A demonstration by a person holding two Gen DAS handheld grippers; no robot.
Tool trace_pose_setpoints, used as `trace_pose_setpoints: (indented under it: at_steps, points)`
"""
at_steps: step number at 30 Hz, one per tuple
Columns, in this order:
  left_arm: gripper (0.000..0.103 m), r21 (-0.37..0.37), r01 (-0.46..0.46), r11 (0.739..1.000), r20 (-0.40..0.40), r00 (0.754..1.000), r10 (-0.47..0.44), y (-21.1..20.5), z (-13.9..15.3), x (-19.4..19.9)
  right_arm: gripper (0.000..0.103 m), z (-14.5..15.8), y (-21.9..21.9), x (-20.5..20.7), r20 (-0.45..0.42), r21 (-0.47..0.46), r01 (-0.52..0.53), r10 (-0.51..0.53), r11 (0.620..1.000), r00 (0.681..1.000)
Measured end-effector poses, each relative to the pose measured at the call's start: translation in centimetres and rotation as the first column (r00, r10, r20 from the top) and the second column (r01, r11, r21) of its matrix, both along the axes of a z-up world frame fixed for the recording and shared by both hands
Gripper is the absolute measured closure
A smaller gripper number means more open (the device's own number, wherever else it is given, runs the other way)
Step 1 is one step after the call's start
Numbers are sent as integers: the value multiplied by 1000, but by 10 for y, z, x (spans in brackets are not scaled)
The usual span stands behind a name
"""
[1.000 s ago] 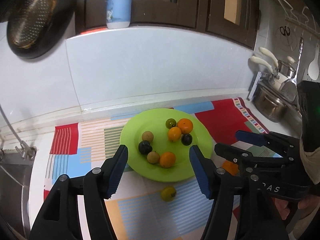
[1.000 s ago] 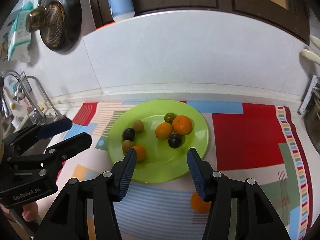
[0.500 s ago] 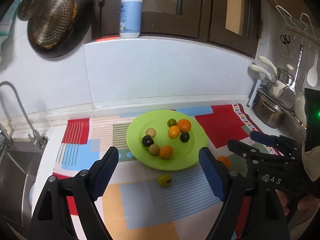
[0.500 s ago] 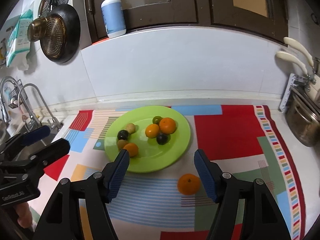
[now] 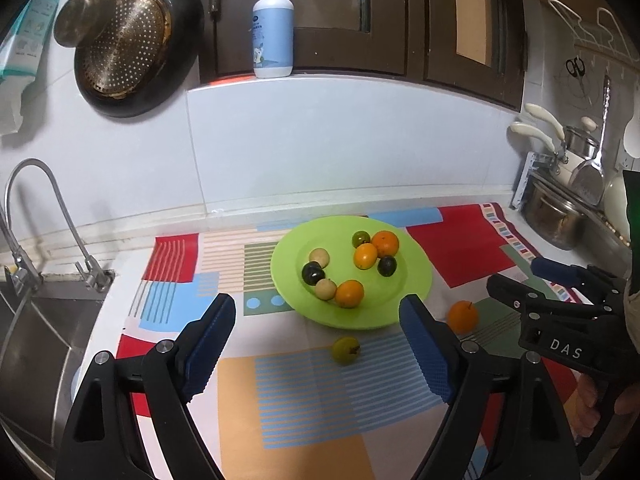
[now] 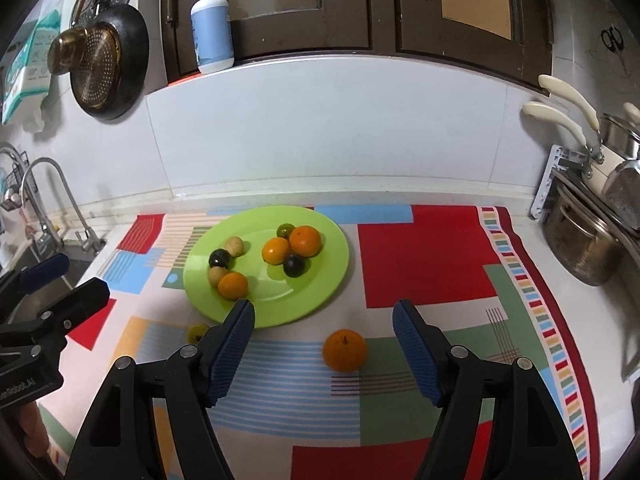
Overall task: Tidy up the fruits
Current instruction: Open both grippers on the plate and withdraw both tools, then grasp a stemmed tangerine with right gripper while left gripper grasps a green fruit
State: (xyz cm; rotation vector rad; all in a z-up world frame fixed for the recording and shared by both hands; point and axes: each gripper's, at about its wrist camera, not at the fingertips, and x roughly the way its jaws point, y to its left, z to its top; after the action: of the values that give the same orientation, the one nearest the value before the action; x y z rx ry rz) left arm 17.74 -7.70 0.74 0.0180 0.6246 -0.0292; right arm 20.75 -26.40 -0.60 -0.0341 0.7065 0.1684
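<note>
A lime green plate (image 5: pixel 416 280) (image 6: pixel 328 272) holds several small fruits: oranges, dark plums and pale round ones. A loose orange (image 6: pixel 345 350) (image 5: pixel 463 317) lies on the mat in front of the plate, between my right gripper's open fingers but farther off. A small yellow-green fruit (image 5: pixel 346 350) lies on the mat near the plate's front edge; in the right wrist view (image 6: pixel 197 332) it is partly hidden by a finger. My left gripper (image 5: pixel 316 348) is open and empty above the mat. My right gripper (image 6: pixel 323 350) is open and empty.
A colourful patterned mat (image 6: pixel 424 264) covers the counter. A sink with a tap (image 5: pixel 48 240) is at the left. Steel pots (image 6: pixel 580 248) stand at the right. A soap bottle (image 5: pixel 273 28) sits on the ledge and a pan (image 5: pixel 132 44) hangs on the wall.
Both grippers have pulled back and up from the plate, so the plate and loose fruits look smaller and farther away. Both stay open and empty.
</note>
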Motion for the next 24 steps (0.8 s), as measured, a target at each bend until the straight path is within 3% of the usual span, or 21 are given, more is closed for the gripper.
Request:
trace_pose_setpoints:
  at_steps: [10, 24]
  points:
    - [19, 44, -1, 999, -27, 1000, 3, -4, -23, 1, 31, -21, -4, 0, -33, -21, 14, -14, 1000, 999]
    - [19, 33, 45, 998, -138, 990, -40, -12, -65, 21, 31, -57, -13, 15, -124, -16, 27, -28, 1000, 992]
